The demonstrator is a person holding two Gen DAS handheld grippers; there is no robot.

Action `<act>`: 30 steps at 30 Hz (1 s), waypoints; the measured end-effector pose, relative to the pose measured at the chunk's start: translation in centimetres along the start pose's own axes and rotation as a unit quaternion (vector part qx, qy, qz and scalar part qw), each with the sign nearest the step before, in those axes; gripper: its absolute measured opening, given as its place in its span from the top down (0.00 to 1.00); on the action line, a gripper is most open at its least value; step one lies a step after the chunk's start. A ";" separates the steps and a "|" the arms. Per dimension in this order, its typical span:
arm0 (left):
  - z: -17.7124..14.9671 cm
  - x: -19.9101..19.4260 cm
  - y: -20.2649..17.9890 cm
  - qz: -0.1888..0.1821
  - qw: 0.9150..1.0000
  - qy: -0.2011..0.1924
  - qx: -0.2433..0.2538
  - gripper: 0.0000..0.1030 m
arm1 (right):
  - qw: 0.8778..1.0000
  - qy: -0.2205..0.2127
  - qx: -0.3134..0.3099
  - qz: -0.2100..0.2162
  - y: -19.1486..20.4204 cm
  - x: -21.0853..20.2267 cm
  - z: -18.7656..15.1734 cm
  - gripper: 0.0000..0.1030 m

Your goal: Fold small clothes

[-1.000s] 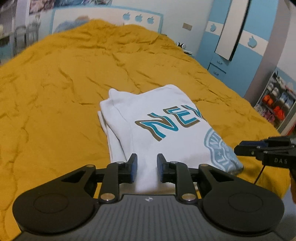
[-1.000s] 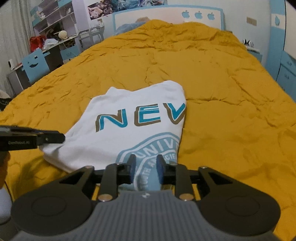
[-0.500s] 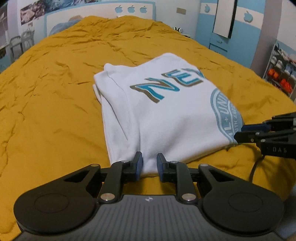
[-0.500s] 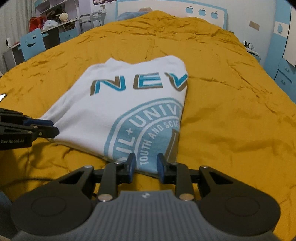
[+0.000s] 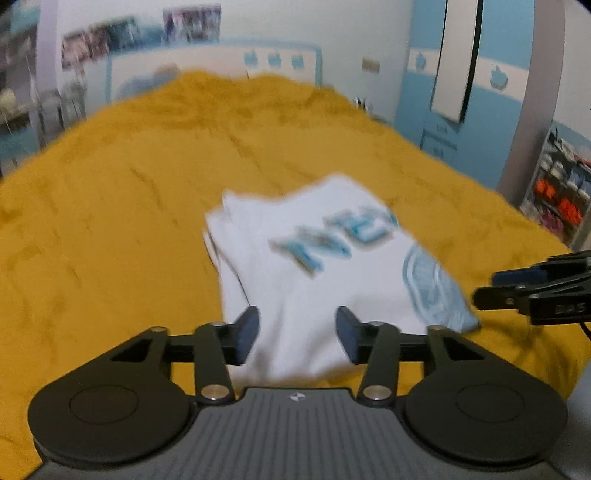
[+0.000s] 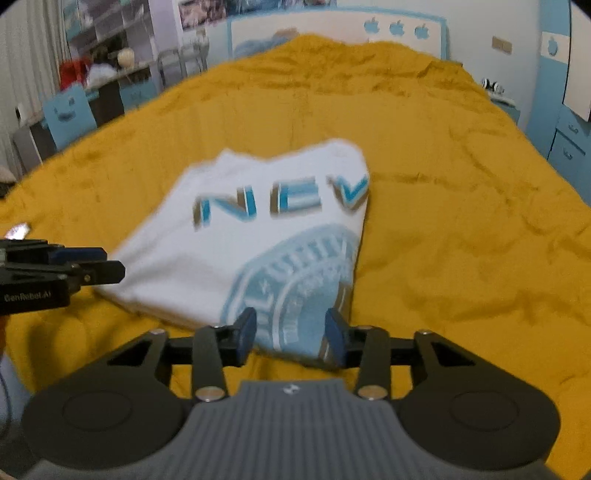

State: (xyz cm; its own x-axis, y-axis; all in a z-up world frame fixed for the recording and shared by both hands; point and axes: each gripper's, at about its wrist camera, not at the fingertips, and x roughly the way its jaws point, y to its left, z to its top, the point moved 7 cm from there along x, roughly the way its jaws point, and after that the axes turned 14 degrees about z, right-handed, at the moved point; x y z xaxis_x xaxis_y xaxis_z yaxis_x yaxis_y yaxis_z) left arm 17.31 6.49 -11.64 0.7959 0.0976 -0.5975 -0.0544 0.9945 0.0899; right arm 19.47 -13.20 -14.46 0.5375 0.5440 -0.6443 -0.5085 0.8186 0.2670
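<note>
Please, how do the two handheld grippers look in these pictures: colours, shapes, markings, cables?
The left gripper and the right gripper look alike: black linkage arms with silver pivot screws, round black side discs, a ribbed grey body with a small white logo, and dark blue fingers. White lettering marks their sides. A thin cable hangs below the right one.

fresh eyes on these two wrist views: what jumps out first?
The folded white T-shirt with blue lettering and a round blue crest, lying near the front edge of a mustard-yellow bedspread that fills both views. Next, the two black claws at its near edge: the left claw and the right claw are both opening, pads clear of the cloth. Behind, a blue-and-white headboard with apple cutouts.
</note>
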 end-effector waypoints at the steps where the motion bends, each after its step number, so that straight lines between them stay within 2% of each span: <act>1: 0.8 -0.8 0.2 0.010 1.000 -0.013 -0.001 0.34 | 1.000 -0.010 -0.004 -0.001 0.2 -1.1 0.7 0.55; 5: 3.4 -3.9 1.3 0.042 0.998 -0.050 -0.025 0.14 | 0.999 -0.042 -0.006 0.004 0.9 -5.6 2.6 0.43; 7: 4.3 -5.3 1.5 0.062 0.996 -0.062 -0.036 0.12 | 0.998 -0.064 0.004 0.006 1.5 -7.9 2.9 0.30; 10: 4.5 -6.7 1.0 0.111 0.991 -0.066 -0.038 0.08 | 0.996 -0.091 0.009 -0.002 2.6 -10.1 2.6 0.22; 12: 4.2 -7.3 0.3 0.136 0.988 -0.064 -0.035 0.08 | 0.995 -0.102 0.013 -0.017 3.5 -10.9 1.8 0.21; 14: 3.6 -7.6 -0.4 0.136 0.989 -0.055 -0.035 0.08 | 0.993 -0.112 0.014 -0.024 4.6 -11.3 0.9 0.21; 17: 2.3 -7.9 -1.2 0.114 0.992 -0.039 -0.039 0.08 | 0.992 -0.119 0.018 -0.037 5.8 -10.9 -0.7 0.21; 22: 0.1 -8.6 -1.9 0.119 0.992 -0.015 -0.044 0.08 | 0.992 -0.107 -0.012 -0.060 7.5 -9.9 -3.0 0.21; 25: -1.0 -9.0 -2.4 0.109 0.993 -0.001 -0.048 0.08 | 0.992 -0.108 -0.007 -0.061 7.8 -9.8 -4.1 0.21; 30: -2.5 -9.4 -3.3 0.114 0.993 0.013 -0.033 0.08 | 0.994 -0.085 -0.003 -0.065 8.1 -9.0 -5.8 0.21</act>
State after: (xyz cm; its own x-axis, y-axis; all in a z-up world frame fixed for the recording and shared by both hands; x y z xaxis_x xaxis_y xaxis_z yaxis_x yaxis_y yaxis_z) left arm 8.49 2.36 -8.30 0.7419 0.3211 -0.5886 -0.2718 0.9465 0.1739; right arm 6.59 -12.57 -10.65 0.7046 0.4565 -0.5433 -0.4301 0.8837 0.1848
